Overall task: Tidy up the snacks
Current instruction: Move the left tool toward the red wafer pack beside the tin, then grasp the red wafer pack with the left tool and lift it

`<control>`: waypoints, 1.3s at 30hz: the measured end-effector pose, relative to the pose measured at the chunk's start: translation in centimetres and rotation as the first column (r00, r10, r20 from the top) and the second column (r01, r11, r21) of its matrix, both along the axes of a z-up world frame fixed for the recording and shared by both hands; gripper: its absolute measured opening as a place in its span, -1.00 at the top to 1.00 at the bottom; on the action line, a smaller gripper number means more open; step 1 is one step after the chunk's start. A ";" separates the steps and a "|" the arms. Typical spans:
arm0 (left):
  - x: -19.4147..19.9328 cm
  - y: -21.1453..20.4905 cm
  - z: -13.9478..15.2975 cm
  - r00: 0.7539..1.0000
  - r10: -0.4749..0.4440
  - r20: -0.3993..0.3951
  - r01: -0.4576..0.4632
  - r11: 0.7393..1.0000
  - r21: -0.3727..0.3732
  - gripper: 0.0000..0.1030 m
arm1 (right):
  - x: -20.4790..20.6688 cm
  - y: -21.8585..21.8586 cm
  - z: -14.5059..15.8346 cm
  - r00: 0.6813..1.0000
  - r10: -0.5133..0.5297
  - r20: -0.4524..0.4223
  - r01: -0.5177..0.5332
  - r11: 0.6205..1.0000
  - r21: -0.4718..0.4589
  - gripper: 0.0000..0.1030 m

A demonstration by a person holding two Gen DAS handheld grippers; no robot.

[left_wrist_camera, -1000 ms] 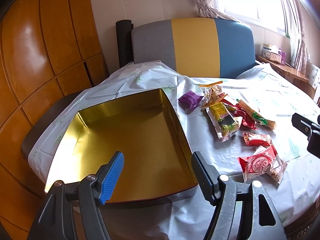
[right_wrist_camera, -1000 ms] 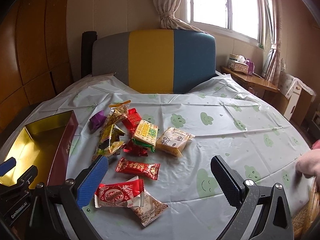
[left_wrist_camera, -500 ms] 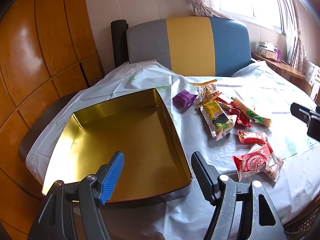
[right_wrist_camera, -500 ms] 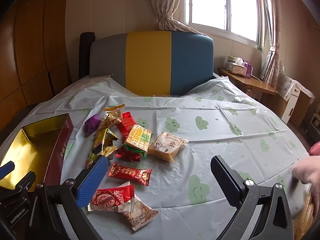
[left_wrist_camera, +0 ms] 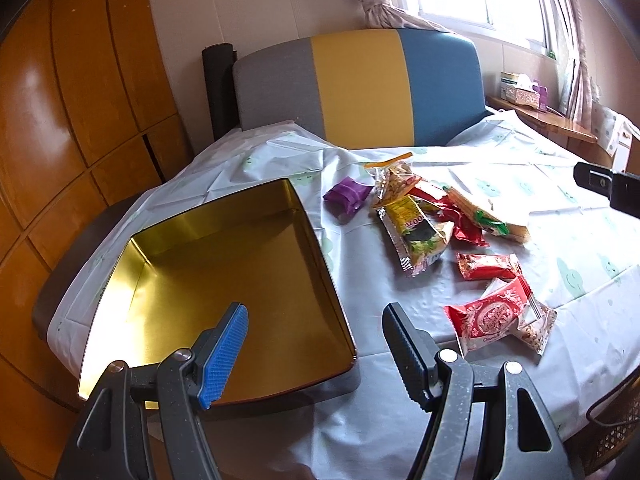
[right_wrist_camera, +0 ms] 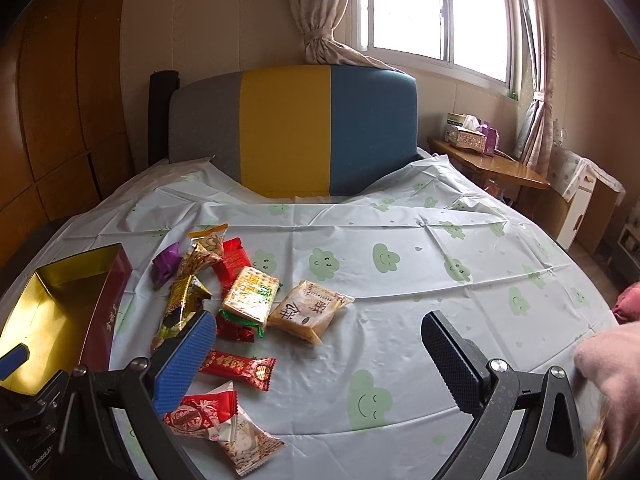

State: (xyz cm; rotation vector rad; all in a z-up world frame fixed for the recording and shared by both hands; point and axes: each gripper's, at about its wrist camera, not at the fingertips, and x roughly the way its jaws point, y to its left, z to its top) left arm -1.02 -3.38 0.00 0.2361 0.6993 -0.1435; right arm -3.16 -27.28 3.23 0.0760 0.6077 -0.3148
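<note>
The left gripper (left_wrist_camera: pixel 314 344) stood wide open with nothing between its blue-padded and black-padded fingers, poised above the near right corner of the open, gold-lined rectangular metal tin (left_wrist_camera: pixel 224 280). The right gripper (right_wrist_camera: pixel 316 356) was just as widely spread and just as empty, hanging over the pale plastic tablecloth printed with green smiling clouds (right_wrist_camera: pixel 440 248).

Compared with a second before, both wrist views had tilted up and drawn back a little: more of the far wall and the window showed, and the tin and wrappers sat lower and smaller. No packet had shifted, and the tin was as empty as before. I judge that sorting had not begun and the hands were merely settling into a starting pose.

The snacks lay in a loose scatter right of the tin, apart from it: a round-printed red packet (right_wrist_camera: pixel 200 414) overlapping a clear nut packet (right_wrist_camera: pixel 244 444) nearest, a long red candy bar (right_wrist_camera: pixel 236 366) beyond, then a beige biscuit pack (right_wrist_camera: pixel 308 310), and a small purple wrapper (left_wrist_camera: pixel 346 194) farthest. A hand (right_wrist_camera: pixel 608 372) rested at the table's right edge.
</note>
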 end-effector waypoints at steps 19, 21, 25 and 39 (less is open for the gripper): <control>0.2 -3.8 -0.9 0.975 -0.202 -0.097 0.199 0.979 -0.039 -0.38 | 4.3 -7.3 -1.3 0.983 0.049 -0.179 -0.041 0.998 0.050 -1.00; 0.4 -4.7 -1.1 0.963 -0.245 -0.112 0.245 0.969 -0.017 -0.28 | 4.8 -7.9 -2.0 0.976 0.058 -0.209 -0.034 0.992 0.118 -1.00; 1.9 -5.6 -1.4 0.904 -0.365 -0.221 0.351 0.931 -0.101 -0.26 | 5.3 -8.0 -2.8 0.970 0.093 -0.226 -0.048 0.979 0.198 -1.00; 1.7 -12.4 -4.4 0.697 -0.644 -0.315 0.706 0.692 0.149 -0.26 | 5.9 -8.0 -3.8 0.946 0.181 -0.268 -0.089 0.942 0.323 -1.00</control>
